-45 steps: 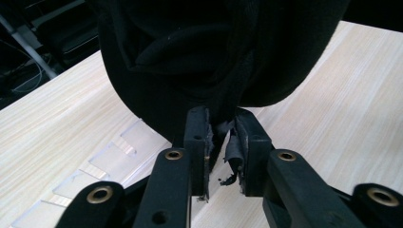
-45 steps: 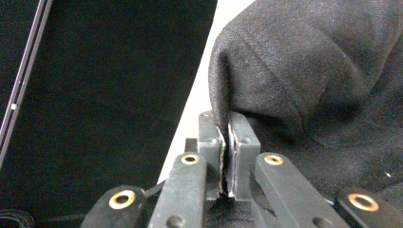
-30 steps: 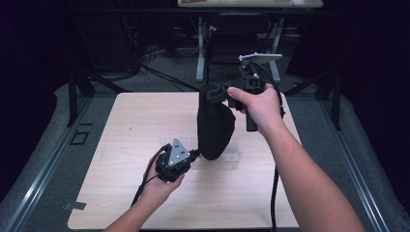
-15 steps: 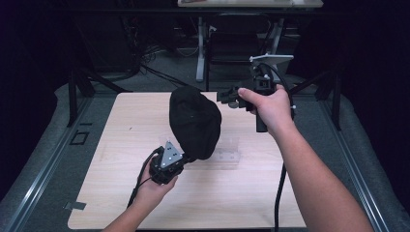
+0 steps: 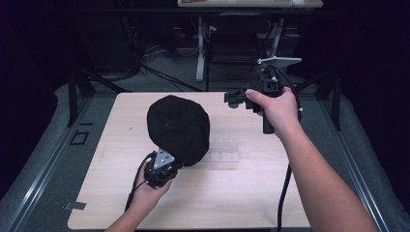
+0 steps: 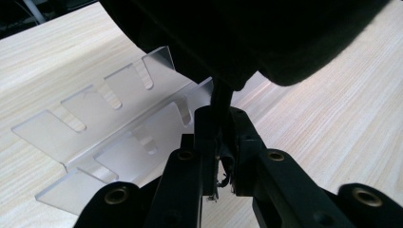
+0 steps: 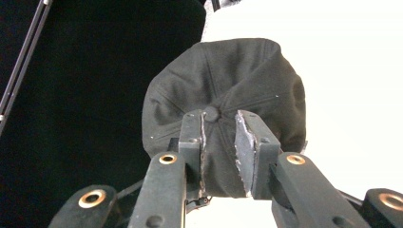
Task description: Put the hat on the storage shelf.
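Observation:
A black cap stands tipped over the middle of the wooden table, crown up and to the left. My left gripper is below its near edge, shut on a strip of the cap's black fabric. Under the cap lies a clear slotted plastic rack, which in the left gripper view reaches out to the left. My right gripper hovers right of the cap and apart from it. Its jaws have just opened a little further and nothing is between them. In the right gripper view the cap's crown and top button show behind them.
Behind the table stand metal legs and dark stands with cables on a grey floor. A black cable trails from the right gripper along the forearm. A grey mat rims the table on both sides.
The cap has swung from hanging upright near the right gripper to lying tipped toward the left and lower. The right gripper has drawn away to the right. The left hand has sunk slightly.

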`<state>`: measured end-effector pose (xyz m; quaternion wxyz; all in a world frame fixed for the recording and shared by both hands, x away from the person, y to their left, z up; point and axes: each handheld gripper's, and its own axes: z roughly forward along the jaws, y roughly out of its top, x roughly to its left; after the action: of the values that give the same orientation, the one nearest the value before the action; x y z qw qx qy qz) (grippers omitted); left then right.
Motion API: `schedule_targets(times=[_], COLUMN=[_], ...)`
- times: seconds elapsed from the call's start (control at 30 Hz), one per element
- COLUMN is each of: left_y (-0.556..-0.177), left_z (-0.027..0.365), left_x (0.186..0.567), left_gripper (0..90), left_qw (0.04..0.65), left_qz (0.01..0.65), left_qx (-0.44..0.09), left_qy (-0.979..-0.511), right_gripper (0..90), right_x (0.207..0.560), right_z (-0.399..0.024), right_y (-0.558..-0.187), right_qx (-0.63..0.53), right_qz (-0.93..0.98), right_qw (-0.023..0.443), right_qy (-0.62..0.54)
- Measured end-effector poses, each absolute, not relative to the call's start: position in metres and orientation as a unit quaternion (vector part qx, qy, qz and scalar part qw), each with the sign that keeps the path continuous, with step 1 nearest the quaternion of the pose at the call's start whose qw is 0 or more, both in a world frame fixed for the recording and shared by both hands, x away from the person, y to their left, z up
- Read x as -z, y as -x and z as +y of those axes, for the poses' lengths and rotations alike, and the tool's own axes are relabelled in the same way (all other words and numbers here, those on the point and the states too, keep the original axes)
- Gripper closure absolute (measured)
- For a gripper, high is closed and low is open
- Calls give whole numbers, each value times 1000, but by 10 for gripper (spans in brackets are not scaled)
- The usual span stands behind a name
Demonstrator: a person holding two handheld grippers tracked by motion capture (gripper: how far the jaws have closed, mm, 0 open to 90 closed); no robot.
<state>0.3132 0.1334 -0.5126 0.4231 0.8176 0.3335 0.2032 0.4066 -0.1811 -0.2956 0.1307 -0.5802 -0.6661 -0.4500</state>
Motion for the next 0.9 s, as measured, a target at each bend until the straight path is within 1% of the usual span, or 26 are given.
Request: schedule_targets(times=[0.1, 0.3, 0.37, 0.4, 0.43, 0.5, 0.53, 0.57, 0.63, 0.7, 0.8, 0.83, 0.87, 0.9], left_y=[-314, -312, -311, -310, -310, -309, -308, -305, -303, -302, -300, -299, -299, -299], left_z=[136, 136, 136, 137, 137, 141, 142, 142, 147, 148, 155, 157, 161, 163], left_x=[513, 516, 517, 518, 518, 517, 518, 518, 518, 518, 516, 516, 515, 515], left_gripper=[835, 822, 789, 771, 764, 754, 727, 727, 690, 656, 606, 606, 566, 551], left_qw=[424, 421, 411, 408, 408, 402, 403, 409, 400, 403, 406, 405, 404, 403], left_qz=[337, 335, 335, 334, 334, 331, 333, 348, 346, 349, 351, 352, 355, 357], left_qx=[-198, -205, -211, -214, -214, -215, -215, -208, -221, -221, -221, -221, -220, -219], left_qy=[-817, -818, -821, -822, -822, -826, -825, -818, -819, -817, -814, -814, -814, -814], right_gripper=[704, 683, 680, 679, 679, 679, 679, 679, 679, 679, 679, 679, 675, 674], right_x=[296, 298, 298, 299, 299, 300, 301, 301, 305, 306, 312, 312, 314, 315], right_z=[-182, -184, -184, -184, -184, -183, -182, -182, -181, -181, -179, -179, -178, -178], right_y=[-406, -404, -404, -402, -402, -400, -397, -397, -393, -393, -389, -389, -387, -385], right_qx=[449, 434, 434, 426, 426, 414, 407, 407, 395, 389, 366, 366, 349, 343], right_qz=[-668, -681, -682, -687, -687, -698, -703, -703, -712, -716, -727, -727, -735, -737], right_qw=[125, 92, 88, 79, 79, 64, 52, 52, 25, 18, -13, -13, -33, -40], right_qy=[581, 583, 583, 583, 583, 581, 581, 581, 580, 580, 581, 581, 581, 581])
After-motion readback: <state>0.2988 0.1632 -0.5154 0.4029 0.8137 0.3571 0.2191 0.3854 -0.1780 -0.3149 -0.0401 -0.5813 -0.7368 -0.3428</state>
